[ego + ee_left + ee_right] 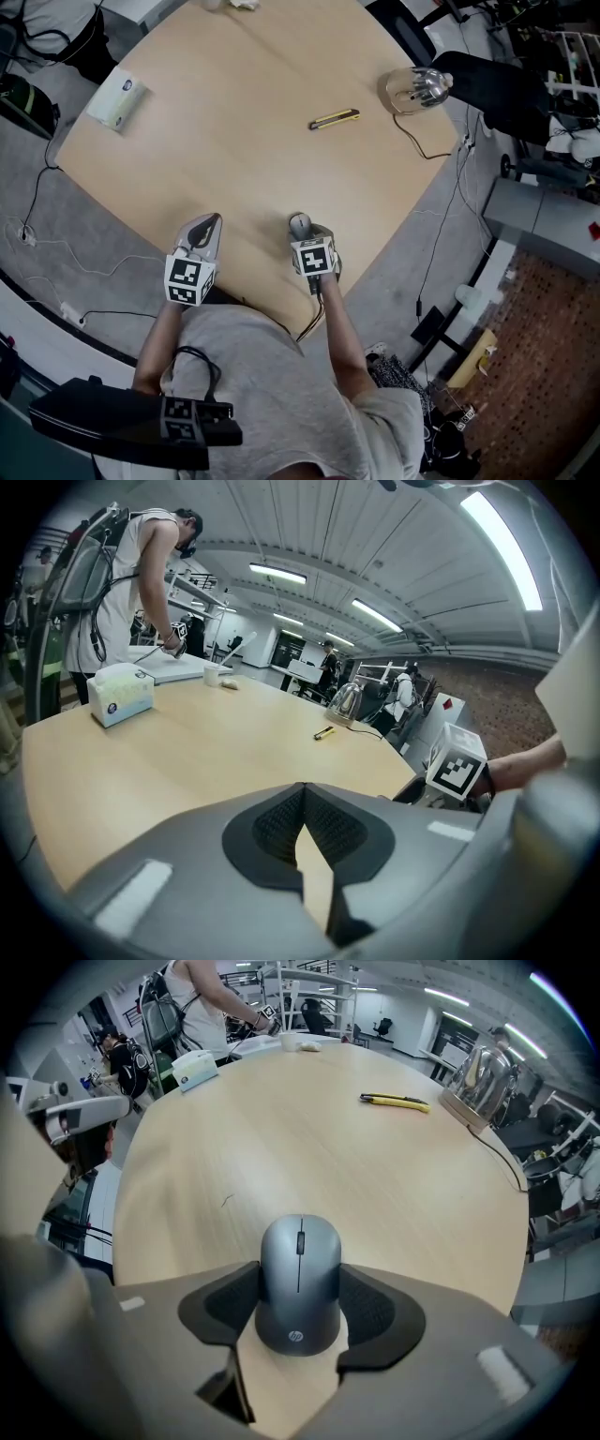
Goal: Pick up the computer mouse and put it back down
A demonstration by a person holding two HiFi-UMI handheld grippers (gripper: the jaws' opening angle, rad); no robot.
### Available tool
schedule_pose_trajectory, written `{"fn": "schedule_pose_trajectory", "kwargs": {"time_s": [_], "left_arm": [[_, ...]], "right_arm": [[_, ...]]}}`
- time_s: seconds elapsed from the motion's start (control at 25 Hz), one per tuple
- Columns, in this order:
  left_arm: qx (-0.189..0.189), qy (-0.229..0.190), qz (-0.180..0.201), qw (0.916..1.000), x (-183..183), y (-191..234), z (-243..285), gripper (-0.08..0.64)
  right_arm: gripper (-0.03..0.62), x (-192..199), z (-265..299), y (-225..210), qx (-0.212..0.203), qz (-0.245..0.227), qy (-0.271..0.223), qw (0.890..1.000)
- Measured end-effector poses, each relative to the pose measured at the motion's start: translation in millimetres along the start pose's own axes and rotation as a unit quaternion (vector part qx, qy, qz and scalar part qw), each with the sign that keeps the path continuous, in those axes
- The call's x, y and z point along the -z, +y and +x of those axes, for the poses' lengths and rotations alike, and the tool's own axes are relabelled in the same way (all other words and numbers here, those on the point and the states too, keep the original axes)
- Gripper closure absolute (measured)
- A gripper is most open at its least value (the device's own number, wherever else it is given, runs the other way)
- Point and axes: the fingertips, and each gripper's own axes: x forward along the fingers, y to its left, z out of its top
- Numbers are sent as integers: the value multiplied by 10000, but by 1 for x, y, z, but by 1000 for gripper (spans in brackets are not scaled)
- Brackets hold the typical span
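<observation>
A grey computer mouse (299,224) (299,1283) rests on the light wooden table (234,141) near its front edge. My right gripper (307,234) (300,1309) points straight down over it, its two dark pads against the mouse's left and right sides. The mouse's underside looks to be on the tabletop. To the left, my left gripper (206,230) (302,817) hovers over the table edge with its jaws meeting at the tips and nothing between them.
A yellow utility knife (335,118) (395,1101) lies mid-table. A steel kettle (419,88) (478,1077) with a cable stands at the far right edge. A tissue box (118,98) (122,694) sits at the far left. People stand beyond the table.
</observation>
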Motion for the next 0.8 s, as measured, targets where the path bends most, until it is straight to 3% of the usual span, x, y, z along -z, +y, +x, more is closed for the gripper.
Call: {"fn": "schedule_pose_trajectory", "kwargs": {"time_s": [0.8], "left_arm": [[2, 50, -28, 10000, 1, 2, 5, 540]], "right_arm": [[321, 3, 5, 0, -45, -85, 276, 9996]]}}
